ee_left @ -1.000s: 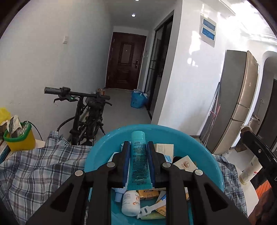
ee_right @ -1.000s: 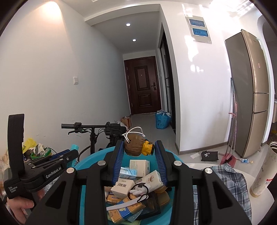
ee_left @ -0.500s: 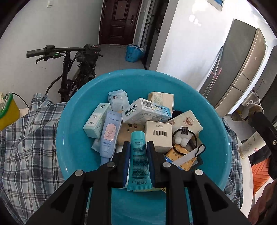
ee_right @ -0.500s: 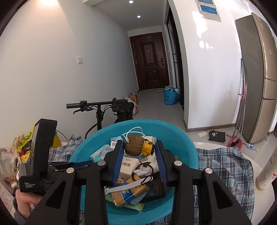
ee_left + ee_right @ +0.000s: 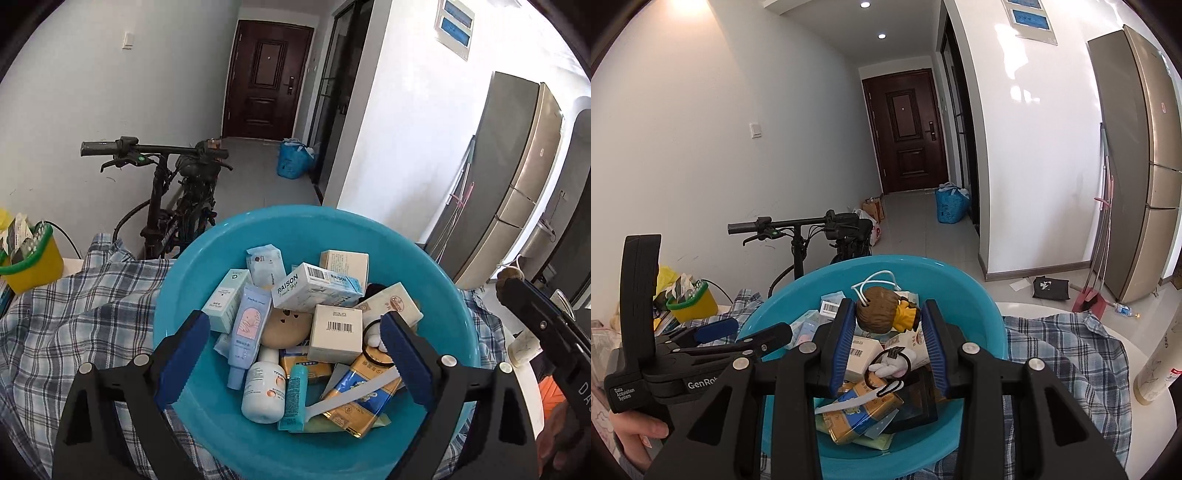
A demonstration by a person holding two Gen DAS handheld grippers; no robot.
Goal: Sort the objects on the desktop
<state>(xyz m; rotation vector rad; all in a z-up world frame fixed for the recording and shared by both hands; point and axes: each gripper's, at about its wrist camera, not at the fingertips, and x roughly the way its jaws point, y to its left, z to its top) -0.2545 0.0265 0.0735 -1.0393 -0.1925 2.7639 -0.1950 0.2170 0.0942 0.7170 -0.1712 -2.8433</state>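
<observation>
One small teal tube (image 5: 295, 397) lies in the blue bowl (image 5: 177, 295), pointing away, under the wide-open, empty left gripper (image 5: 295, 354), while the right gripper (image 5: 889, 343) squeezes a brown-haired doll head (image 5: 882, 314).

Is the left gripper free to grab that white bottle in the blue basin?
Probably yes: the left gripper is open and empty above the white bottle, which lies on top, though a teal tube crowds it.

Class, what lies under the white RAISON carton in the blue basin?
White RAISON carton rests on a barcode box and a tan round toy in the blue basin. Anything deeper is covered.
</observation>
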